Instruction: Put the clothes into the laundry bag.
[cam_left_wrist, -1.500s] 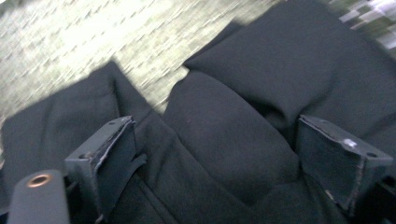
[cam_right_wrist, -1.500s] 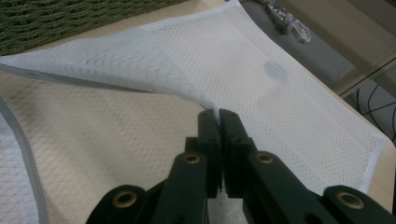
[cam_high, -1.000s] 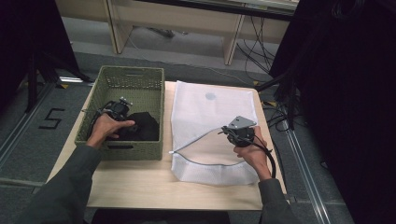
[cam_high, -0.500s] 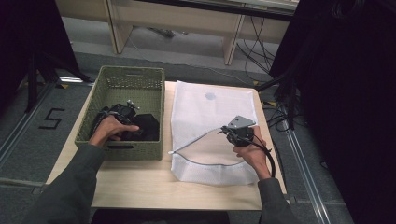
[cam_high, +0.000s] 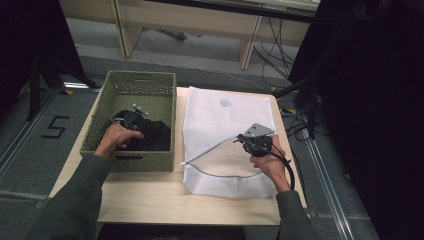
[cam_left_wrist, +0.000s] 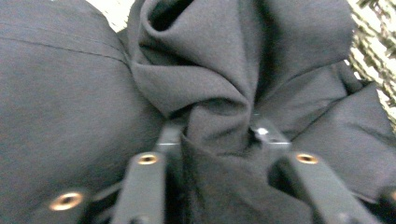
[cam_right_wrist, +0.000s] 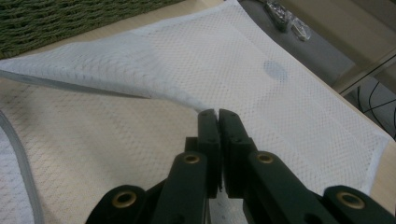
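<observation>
A black garment (cam_high: 155, 136) lies bunched in the green woven basket (cam_high: 141, 76) at the table's left. My left gripper (cam_high: 136, 125) reaches down into the basket. Its jaws have just been closing, and in the left gripper view a fold of the black garment (cam_left_wrist: 224, 84) is pinched between them at my left gripper (cam_left_wrist: 217, 133). A white mesh bag (cam_high: 225, 120) lies flat to the right of the basket. My right gripper (cam_high: 240, 140) is shut on the bag's upper opening edge and holds that flap raised. In the right gripper view the white mesh bag (cam_right_wrist: 289, 93) meets the tips of my right gripper (cam_right_wrist: 218, 114).
The wooden table (cam_high: 150, 195) shows bare wood in front of the basket and bag. The basket's tall walls surround the left hand. Cables and dark equipment stand off the table's right side, and a shelf frame stands beyond the far edge.
</observation>
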